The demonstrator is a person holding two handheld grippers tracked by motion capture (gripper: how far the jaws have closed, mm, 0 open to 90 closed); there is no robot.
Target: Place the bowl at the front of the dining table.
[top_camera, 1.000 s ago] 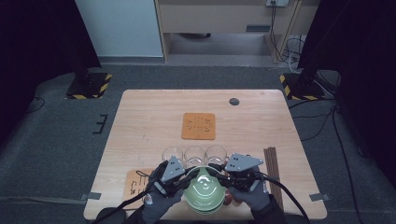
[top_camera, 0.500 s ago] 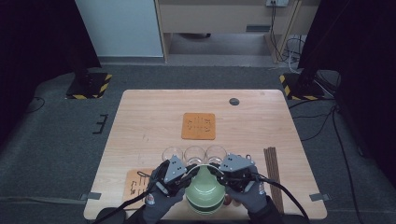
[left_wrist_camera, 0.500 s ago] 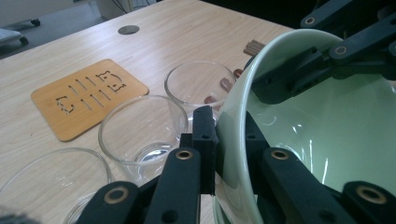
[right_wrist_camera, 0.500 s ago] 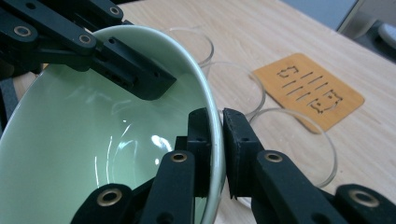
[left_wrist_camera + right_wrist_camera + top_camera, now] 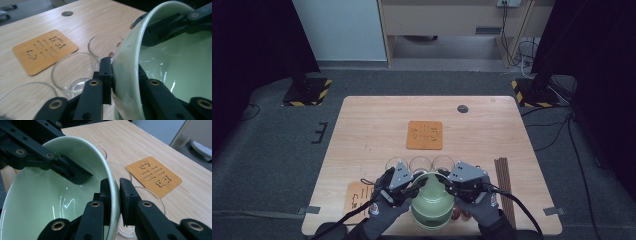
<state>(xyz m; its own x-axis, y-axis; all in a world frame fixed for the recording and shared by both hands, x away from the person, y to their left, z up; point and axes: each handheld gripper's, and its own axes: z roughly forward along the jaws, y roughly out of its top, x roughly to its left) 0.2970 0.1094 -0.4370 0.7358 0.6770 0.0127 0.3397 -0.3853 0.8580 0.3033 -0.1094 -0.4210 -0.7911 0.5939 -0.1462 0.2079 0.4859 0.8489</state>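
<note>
A: Wood desk (image 5: 377, 125), dark room behind. Nearest the person, green bowl (image 5: 432, 202) tipped up, left claw (image 5: 125, 82) and right claw (image 5: 115, 195) each pinching opposite rims. Left jaws have just been easing open, wall between them.

B: Three glasses (image 5: 421, 163) just past it, coaster (image 5: 425, 135) farther. Tip slowly, both rims level, aim for one glass, don't slacken left.

On the table (image 5: 362, 130), a bowl (image 5: 432, 205) sits tilted at the near edge between the left gripper (image 5: 414, 186) and the right gripper (image 5: 446, 182), three glasses (image 5: 420, 163) in a row just behind it, one mat (image 5: 424, 135) farther back and sticks (image 5: 504, 180) at the right.
</note>
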